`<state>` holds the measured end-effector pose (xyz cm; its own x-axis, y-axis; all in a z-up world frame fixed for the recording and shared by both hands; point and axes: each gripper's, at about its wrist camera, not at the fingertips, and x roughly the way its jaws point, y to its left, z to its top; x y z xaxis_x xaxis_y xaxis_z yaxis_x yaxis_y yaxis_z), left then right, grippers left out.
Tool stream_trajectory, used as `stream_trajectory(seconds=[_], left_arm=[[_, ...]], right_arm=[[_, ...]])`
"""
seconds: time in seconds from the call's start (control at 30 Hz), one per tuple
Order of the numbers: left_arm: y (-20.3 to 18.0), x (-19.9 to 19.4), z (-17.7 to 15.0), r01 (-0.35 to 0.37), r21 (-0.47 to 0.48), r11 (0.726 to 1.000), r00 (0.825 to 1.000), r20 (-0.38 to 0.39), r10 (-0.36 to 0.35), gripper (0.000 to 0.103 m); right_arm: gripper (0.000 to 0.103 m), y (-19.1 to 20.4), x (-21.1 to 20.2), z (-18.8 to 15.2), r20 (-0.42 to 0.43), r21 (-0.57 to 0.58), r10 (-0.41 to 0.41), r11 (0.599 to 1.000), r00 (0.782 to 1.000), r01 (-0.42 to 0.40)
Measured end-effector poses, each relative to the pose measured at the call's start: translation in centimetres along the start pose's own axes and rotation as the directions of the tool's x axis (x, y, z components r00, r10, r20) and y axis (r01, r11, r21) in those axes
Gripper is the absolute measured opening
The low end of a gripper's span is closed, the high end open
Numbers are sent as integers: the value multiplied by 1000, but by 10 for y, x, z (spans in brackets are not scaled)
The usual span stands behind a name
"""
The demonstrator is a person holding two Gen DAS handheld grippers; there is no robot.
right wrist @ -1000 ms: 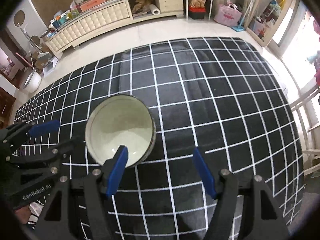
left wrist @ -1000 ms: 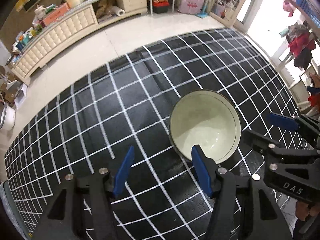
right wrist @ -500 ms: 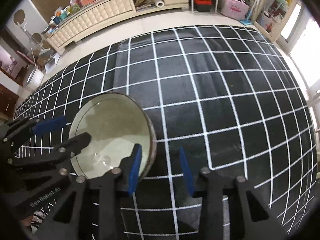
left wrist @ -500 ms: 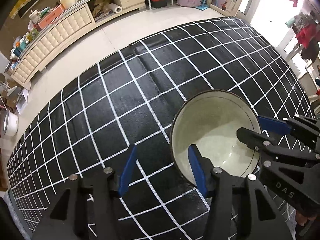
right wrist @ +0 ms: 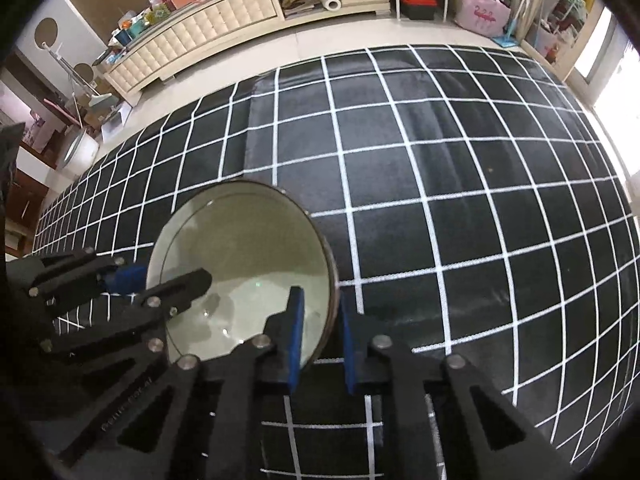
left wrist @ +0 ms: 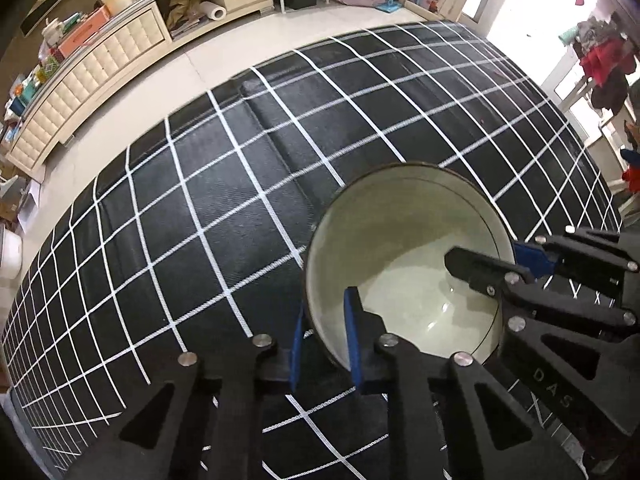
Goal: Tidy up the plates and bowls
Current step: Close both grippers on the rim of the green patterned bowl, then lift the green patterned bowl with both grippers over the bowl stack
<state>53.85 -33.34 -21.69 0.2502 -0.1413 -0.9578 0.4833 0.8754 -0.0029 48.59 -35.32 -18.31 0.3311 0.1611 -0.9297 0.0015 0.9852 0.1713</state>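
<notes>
Black cloth with white grid point(left wrist: 208, 216) covers surface; cream cabinet point(right wrist: 208, 40) far behind. Pale bowl point(left wrist: 404, 248) stands on cloth between both tools. Left gripper point(left wrist: 326, 344) jaws closing, bowl rim between blue pads. Right gripper point(right wrist: 320, 336) jaws closing likewise on opposite rim.

Glossy glazed bowl point(left wrist: 404, 240), woven cloth point(left wrist: 224, 200)

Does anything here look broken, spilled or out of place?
Nothing stands out. The bowl sits upright and empty on the checked cloth, with no chips or spills visible. Both tongs, left and right, are closing on opposite sides of its rim. The cloth has some creases.
</notes>
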Motion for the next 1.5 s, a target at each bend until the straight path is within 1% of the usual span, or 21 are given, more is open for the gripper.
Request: stream_trajectory(seconds=[0.17,0.3,0.4,0.47,0.6,0.7,0.83,0.93,1.03,1.13,1.23,1.37,1.5], left_arm=[[-6,-2,-3,-35,8,999,999,21,35,15],[-10,-9,-10,-28,23,999,1000,6,28,15],[-8,-23,-19,-20,9,1000,999,26,20,14],[-9,-34,-25,-28,16,999,999,37,28,14],[-1,-59,-40,-43,21,999,998,50,42,14],[8,-79,-53,-47,-12,999,997,64,47,13],[18,-104,-80,-69,-28,997,994,78,71,13],[30,-122,-104,-66,-61,996,994,80,71,13],[40,-139,-128,-83,-82,993,992,88,90,13],[54,-155,-153,-69,-123,990,992,96,81,13],[65,-169,-177,-80,-141,987,990,100,95,13],[79,-181,-207,-105,-162,981,989,91,120,13],[94,-189,-239,-96,-184,978,990,86,113,14]], right_arm=[[15,2,-1,-3,15,19,-25,1000,1000,25],[14,1,-10,-4,14,51,-8,999,1000,8],[14,8,-23,-8,27,45,-12,999,1000,11],[14,15,-31,-12,38,31,-16,999,999,15],[13,31,-46,-19,45,25,10,1000,999,-11],[13,46,-58,-25,49,8,25,1000,998,-25],[12,69,-74,-36,63,-20,36,999,997,-35],[12,87,-85,-51,78,-35,53,998,996,-50],[12,102,-88,-61,66,-53,76,996,995,-72],[12,121,-92,-72,53,-78,92,993,994,-88],[12,140,-95,-81,49,-103,101,990,994,-96],[12,165,-96,-95,37,-130,121,985,992,-115],[12,181,-92,-112,20,-143,149,979,989,-144]])
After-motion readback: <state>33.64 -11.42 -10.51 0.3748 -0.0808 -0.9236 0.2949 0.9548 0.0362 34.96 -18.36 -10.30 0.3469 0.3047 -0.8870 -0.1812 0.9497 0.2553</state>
